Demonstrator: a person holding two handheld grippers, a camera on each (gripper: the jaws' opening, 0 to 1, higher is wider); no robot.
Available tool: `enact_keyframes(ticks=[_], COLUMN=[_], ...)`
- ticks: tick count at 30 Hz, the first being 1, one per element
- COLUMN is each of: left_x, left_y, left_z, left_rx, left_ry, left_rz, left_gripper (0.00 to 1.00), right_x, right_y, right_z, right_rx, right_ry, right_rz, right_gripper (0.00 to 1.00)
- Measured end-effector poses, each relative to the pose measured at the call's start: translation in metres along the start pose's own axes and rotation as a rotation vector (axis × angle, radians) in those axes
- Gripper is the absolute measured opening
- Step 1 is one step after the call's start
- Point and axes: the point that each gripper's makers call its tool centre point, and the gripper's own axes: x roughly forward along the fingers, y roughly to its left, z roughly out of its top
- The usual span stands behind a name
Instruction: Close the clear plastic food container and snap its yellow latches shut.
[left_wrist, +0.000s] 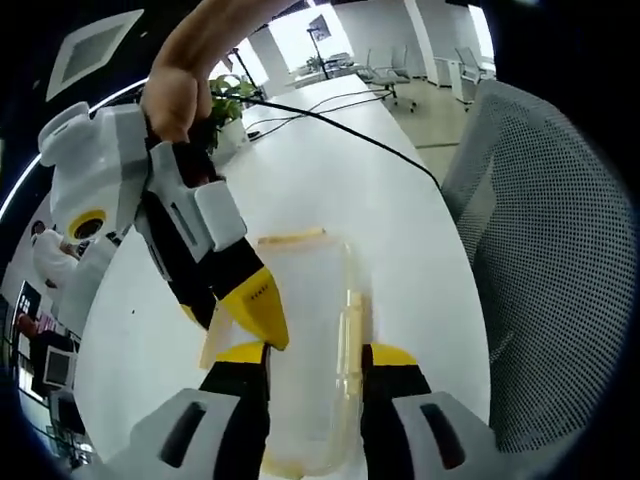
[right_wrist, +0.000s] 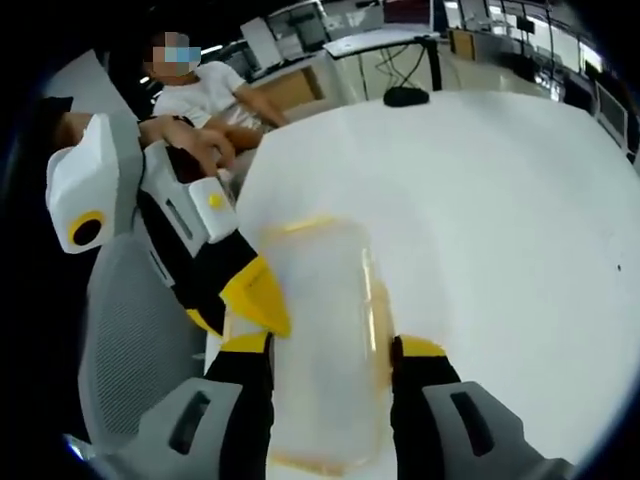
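In the left gripper view the clear container runs off the bottom of the frame between the left hand-held gripper's jaws, its near end hidden. The right hand-held gripper, entering from the upper left, covers the container's left edge, so the latch there cannot be judged. In the right gripper view the container is blurred; its latches' state cannot be told.

A white table crossed by a black cable is flanked by a grey mesh chair, with bright windows behind.
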Motion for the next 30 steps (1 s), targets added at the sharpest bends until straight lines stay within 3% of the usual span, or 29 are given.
enact_keyframes(ticks=[1,3,27,30], left_x=[-0.0016,-0.0022,-0.0022,-0.0030], left_y=[0.0002,-0.0007,-0.0020,-0.0009], left_z=[-0.0006,-0.0051,-0.0060,-0.0041], left_rx=[0.020,0.009,0.020,-0.021], left_ry=[-0.007,-0.004,-0.026,-0.048], left_rz=[-0.013,-0.016,-0.006,-0.006], left_gripper=[0.28,0.28,0.30,0.30], right_x=[0.0019,0.0004,-0.0016,-0.0029], right_y=[0.0040,0.0013,-0.0004,0.0005], right_z=[0.0008,-0.0013,0.0044,0.0038], right_rx=[-0.045,-0.007,0.027,0.016], right_ry=[-0.004,-0.001,-0.035,-0.039], right_rz=[0.042,0.030,0.000,-0.014], right_gripper=[0.40,0.38,0.42,0.42])
